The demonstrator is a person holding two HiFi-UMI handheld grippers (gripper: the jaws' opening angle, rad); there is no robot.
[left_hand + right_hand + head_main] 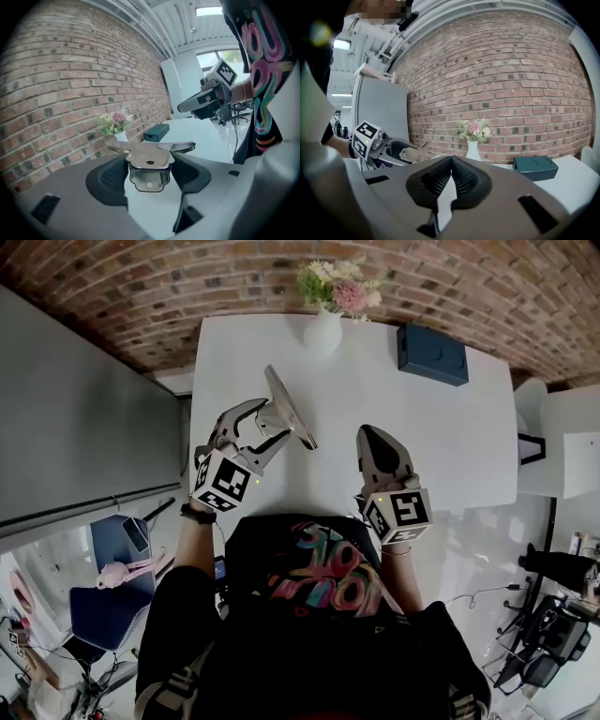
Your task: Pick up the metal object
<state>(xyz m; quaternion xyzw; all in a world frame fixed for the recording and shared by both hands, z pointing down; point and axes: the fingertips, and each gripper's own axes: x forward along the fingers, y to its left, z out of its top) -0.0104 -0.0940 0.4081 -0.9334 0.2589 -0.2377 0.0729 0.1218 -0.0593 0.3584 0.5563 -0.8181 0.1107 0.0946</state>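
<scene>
The metal object (pixel 284 412), a shiny bracket with a long flat strip, is held above the white table (pixel 450 446), left of its middle. My left gripper (pixel 265 430) is shut on it. In the left gripper view the bracket (pixel 149 165) sits clamped between both dark pads (pixel 110 177) of that gripper (pixel 149 177), its strip sticking out to either side. My right gripper (pixel 372 435) hovers to the right, shut, with nothing in it. Its pads (pixel 464 177) meet tip to tip in the right gripper view, where the left gripper (pixel 396 152) and bracket (pixel 414 153) show at the left.
A white vase of flowers (pixel 325 326) stands at the table's far edge, with a dark teal box (pixel 431 353) to its right. A brick wall (pixel 141 296) lies behind, and a grey partition (pixel 84 418) runs along the left side.
</scene>
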